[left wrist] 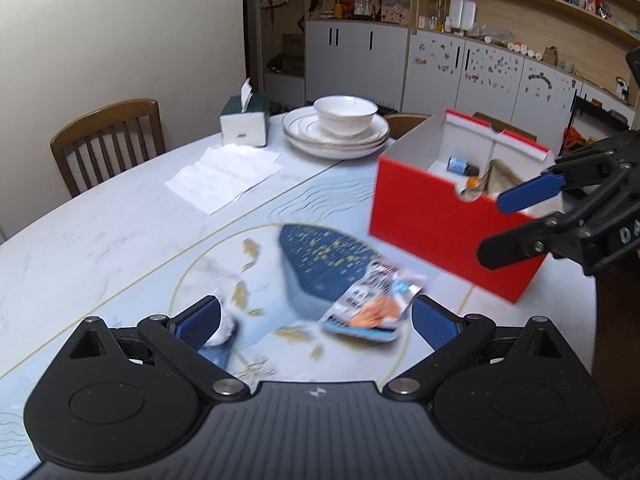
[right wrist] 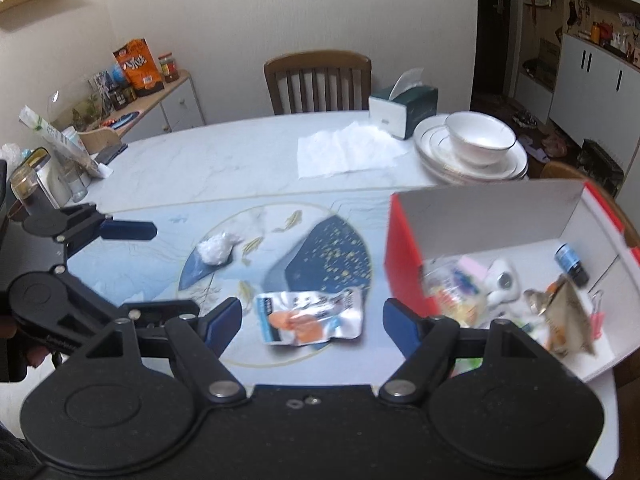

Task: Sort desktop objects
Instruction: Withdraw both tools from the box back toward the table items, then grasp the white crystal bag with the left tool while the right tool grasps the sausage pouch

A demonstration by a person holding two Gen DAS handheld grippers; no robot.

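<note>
A silver snack packet with an orange picture lies flat on the blue patterned mat, between the wide-apart fingers of my right gripper, which is open and apart from it. In the left wrist view the same packet lies just ahead of my open left gripper, close to its right pad. A crumpled white wad sits by the left pad. The red box stands to the right with a small blue bottle and several packets inside. The right gripper hovers in front of the box.
Stacked white plates with a bowl, a green tissue box and a sheet of white paper lie at the table's far side. A wooden chair stands behind. Jars and bottles crowd the left edge.
</note>
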